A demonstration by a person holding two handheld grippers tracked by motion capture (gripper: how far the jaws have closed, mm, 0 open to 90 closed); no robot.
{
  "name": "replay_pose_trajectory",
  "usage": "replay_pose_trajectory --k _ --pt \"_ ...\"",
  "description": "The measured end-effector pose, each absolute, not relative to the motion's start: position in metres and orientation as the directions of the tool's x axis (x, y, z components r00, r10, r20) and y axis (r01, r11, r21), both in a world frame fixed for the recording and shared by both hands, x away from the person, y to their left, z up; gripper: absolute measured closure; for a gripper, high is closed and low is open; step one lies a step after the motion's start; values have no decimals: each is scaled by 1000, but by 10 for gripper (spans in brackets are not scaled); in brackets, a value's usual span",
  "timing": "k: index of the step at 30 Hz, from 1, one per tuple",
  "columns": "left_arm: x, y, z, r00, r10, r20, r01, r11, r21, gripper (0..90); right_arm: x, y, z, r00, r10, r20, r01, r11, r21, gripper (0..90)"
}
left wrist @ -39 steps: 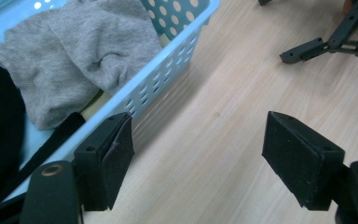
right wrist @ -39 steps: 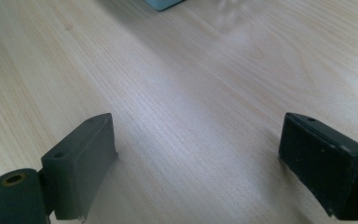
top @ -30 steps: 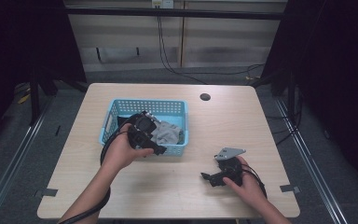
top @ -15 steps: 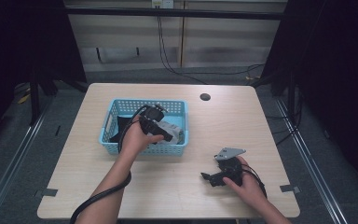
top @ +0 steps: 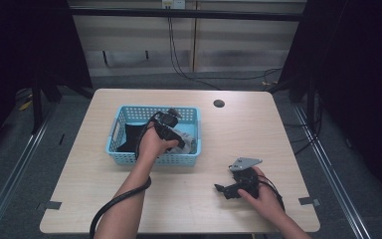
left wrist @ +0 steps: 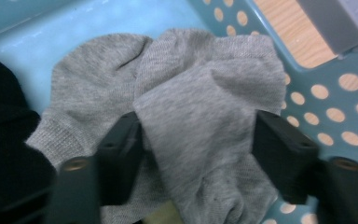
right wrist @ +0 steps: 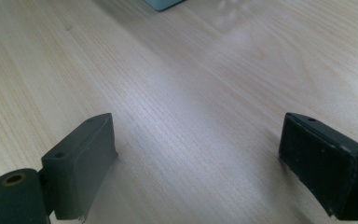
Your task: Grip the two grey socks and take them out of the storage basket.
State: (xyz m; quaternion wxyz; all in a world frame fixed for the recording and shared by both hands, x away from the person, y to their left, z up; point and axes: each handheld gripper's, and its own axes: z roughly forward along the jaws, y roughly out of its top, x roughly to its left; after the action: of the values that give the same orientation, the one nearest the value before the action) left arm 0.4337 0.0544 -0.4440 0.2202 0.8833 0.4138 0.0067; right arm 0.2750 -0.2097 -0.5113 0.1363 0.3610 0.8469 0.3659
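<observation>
A light blue plastic basket (top: 149, 108) stands on the wooden table, left of centre. My left gripper (top: 180, 141) reaches down into its right half. In the left gripper view, the left gripper (left wrist: 198, 149) is open, its jaws standing on either side of a folded grey sock (left wrist: 200, 107) and touching it. More grey sock (left wrist: 98, 79) lies beneath, and a black cloth (left wrist: 4, 140) lies beside it. My right gripper (top: 221, 189) rests low over the table at the front right. In the right gripper view, the right gripper (right wrist: 198, 154) is open with bare wood between its jaws.
The basket's perforated wall (left wrist: 326, 93) rises close beside the left gripper's right jaw. Black cloth (top: 129, 137) covers the basket's left half. A round dark hole (top: 219, 103) sits in the tabletop near the back edge. A corner of the basket (right wrist: 163, 3) shows far ahead of the right gripper.
My left gripper has moved from above the basket's front edge down and right into the basket, onto the grey socks. The right gripper has stayed put.
</observation>
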Motion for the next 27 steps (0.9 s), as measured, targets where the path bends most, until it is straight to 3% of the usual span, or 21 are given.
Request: replay_pose_trajectory --k 5,6,7,9,27 --pt "435 54 -442 682 718 -141 710 -603 362 660 275 -210 -511 -702 711 33 512 471 718 104" --pt "435 54 -442 678 720 -148 716 -601 356 660 275 -210 -511 -702 711 33 512 471 718 104" --pt "436 55 -439 679 719 -150 716 -603 350 769 275 -210 -511 -702 711 34 512 471 718 104" --pt "436 54 -436 686 715 -136 709 -615 346 827 275 -210 -511 -703 710 29 508 473 720 104" --pt "434 71 -384 714 687 -136 680 -633 371 847 275 -210 -511 -703 711 30 509 473 719 104"
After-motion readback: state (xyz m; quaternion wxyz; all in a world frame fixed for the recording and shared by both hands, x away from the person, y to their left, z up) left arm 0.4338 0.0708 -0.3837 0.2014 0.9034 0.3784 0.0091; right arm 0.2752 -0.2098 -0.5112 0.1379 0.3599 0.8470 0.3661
